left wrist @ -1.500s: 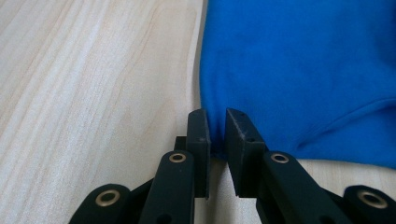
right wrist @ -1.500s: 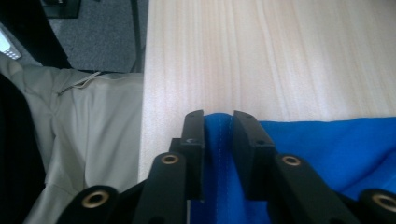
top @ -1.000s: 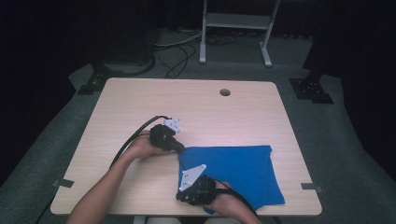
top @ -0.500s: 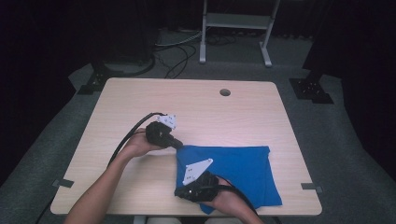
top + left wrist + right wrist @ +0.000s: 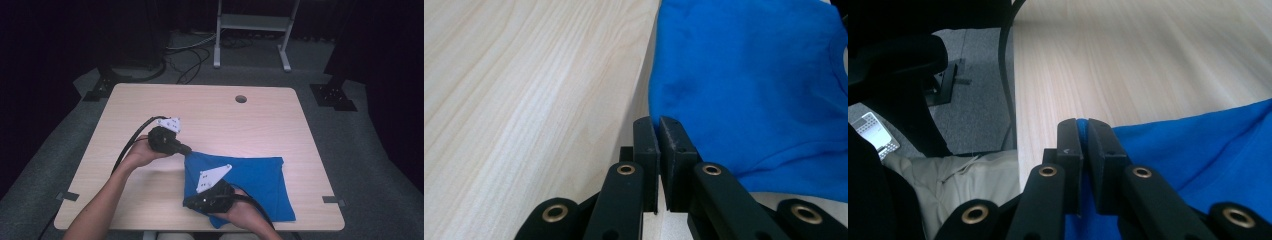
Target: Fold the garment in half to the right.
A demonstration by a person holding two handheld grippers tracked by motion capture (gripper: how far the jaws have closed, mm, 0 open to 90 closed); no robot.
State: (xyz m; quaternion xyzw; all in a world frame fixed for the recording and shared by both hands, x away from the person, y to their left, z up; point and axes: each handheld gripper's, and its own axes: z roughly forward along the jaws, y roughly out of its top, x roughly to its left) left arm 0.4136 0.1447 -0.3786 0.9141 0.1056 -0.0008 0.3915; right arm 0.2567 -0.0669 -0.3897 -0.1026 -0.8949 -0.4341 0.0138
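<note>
A blue cloth [image 5: 250, 182] lies flat on the near right part of the wooden table [image 5: 210, 120], its front edge close to the table's near edge. The left gripper [image 5: 186, 150] meets the cloth's far left corner. In the left gripper view its jaws stand nearly together at the cloth's edge [image 5: 659, 107], with only a thin slit between them; a pinch of fabric looks likely but cannot be confirmed. The right gripper [image 5: 190, 202] sits over the near left corner. In the right gripper view its jaws are closed to a narrow gap, with blue fabric [image 5: 1173, 150] around and apparently between them. Holding both left corners suggests preparation to lift or fold that side.
</note>
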